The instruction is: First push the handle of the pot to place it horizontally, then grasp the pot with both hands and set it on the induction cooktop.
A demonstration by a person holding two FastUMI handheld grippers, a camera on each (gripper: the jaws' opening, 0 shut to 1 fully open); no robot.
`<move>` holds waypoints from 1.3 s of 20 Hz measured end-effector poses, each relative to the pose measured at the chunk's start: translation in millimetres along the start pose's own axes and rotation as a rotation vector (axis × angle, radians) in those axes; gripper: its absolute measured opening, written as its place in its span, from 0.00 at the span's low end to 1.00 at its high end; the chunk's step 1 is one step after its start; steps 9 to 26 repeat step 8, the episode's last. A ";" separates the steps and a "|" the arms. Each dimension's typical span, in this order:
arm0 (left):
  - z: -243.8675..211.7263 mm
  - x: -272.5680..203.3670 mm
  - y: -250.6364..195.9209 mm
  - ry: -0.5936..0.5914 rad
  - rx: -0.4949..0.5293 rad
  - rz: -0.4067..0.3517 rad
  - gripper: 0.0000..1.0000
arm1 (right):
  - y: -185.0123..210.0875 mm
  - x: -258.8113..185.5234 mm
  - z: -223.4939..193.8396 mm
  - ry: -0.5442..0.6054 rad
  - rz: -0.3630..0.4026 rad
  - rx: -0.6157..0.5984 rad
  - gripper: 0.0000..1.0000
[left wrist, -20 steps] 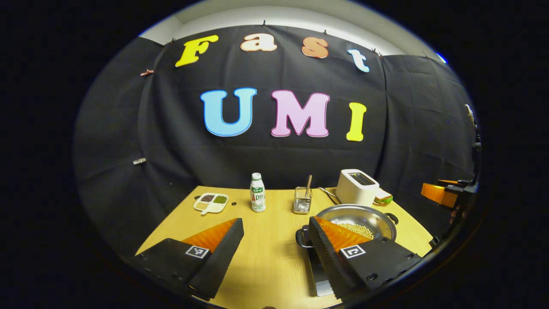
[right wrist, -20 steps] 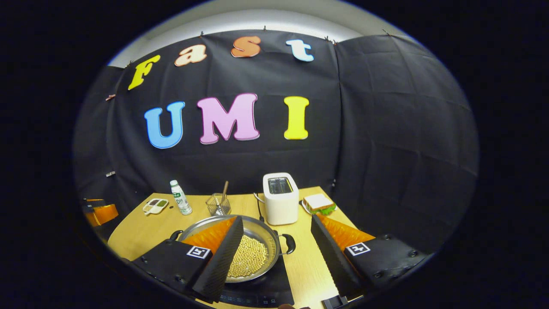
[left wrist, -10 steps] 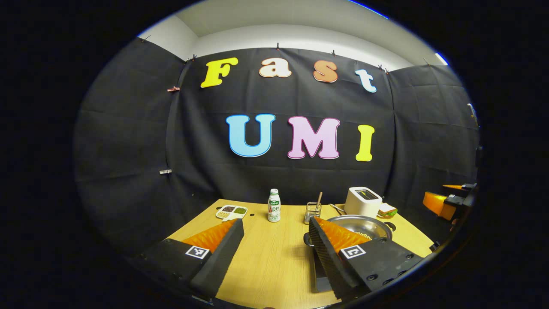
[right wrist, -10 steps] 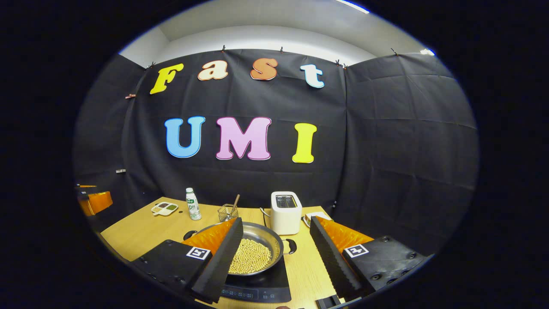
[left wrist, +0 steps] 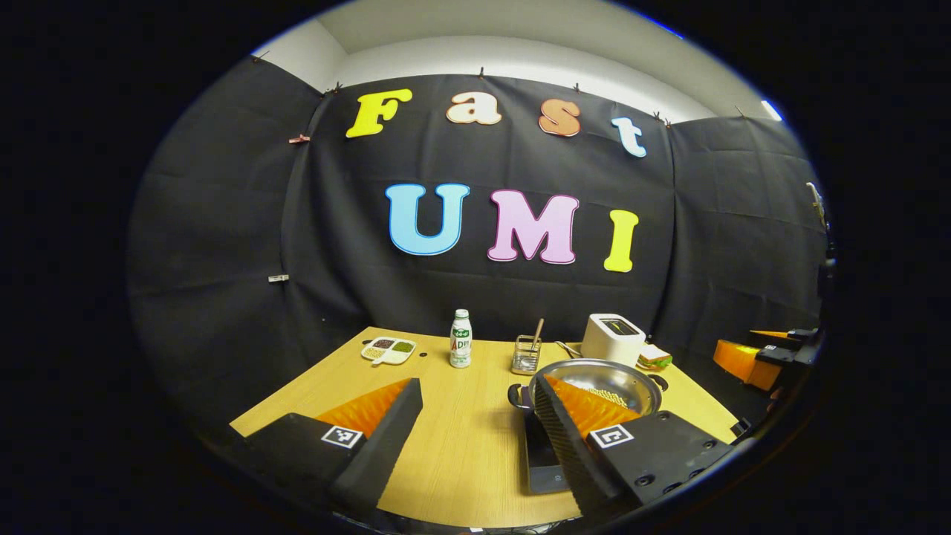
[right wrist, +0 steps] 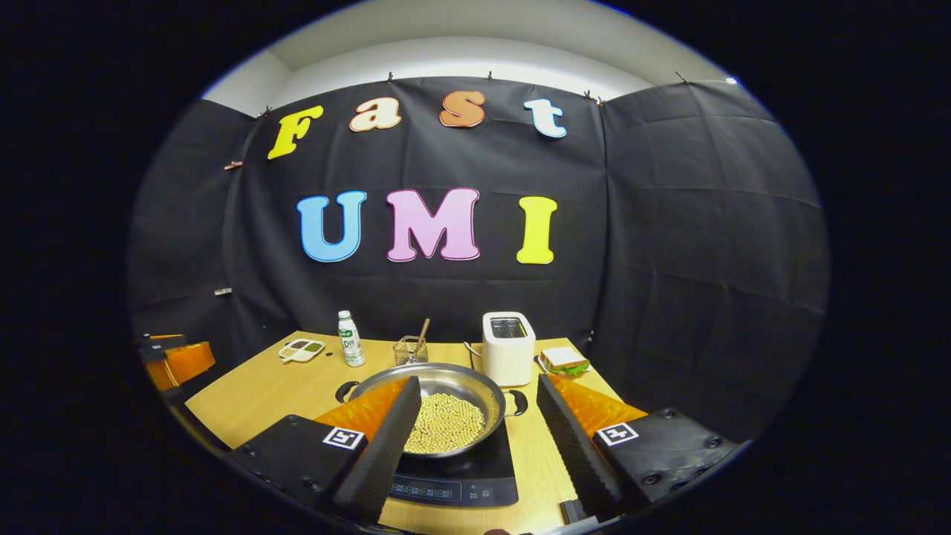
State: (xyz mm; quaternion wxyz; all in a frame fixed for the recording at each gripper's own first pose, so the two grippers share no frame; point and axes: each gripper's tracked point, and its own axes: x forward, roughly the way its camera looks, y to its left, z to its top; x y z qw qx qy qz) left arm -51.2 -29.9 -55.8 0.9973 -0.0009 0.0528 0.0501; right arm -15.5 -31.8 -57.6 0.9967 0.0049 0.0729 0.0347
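Note:
A steel pot (right wrist: 455, 388) with two black loop handles (right wrist: 518, 402) holds pale beans (right wrist: 444, 422) and sits on the black induction cooktop (right wrist: 475, 472). In the right gripper view my right gripper (right wrist: 478, 380) stands open and empty, just short of the pot, with its left finger in front of the pot's near rim. My left gripper (left wrist: 475, 383) is also open and empty, over bare table to the left of the pot (left wrist: 613, 374) and cooktop (left wrist: 536, 457). Its right finger hides part of the pot. Each view shows the other gripper (left wrist: 747, 360) (right wrist: 178, 360) off to the side.
On the wooden table (left wrist: 461, 438) at the back stand a white toaster (right wrist: 507, 347), a sandwich on a plate (right wrist: 565, 360), a wire basket with a stick (right wrist: 409, 349), a small bottle (right wrist: 349, 339) and a sectioned dish (right wrist: 301, 349).
Both grippers have drawn back from the pot toward the table's near edge, still open. The pot has stayed on the cooktop.

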 end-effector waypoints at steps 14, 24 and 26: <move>6.9 15.7 -19.1 -0.005 0.029 -0.049 0.95 | 0.6 22.7 21.3 -0.031 0.004 0.019 0.98; 6.9 15.7 -19.1 -0.005 0.029 -0.049 0.95 | 0.6 22.7 21.3 -0.031 0.004 0.019 0.98; 6.9 15.7 -19.1 -0.005 0.029 -0.049 0.95 | 0.6 22.7 21.3 -0.031 0.004 0.019 0.98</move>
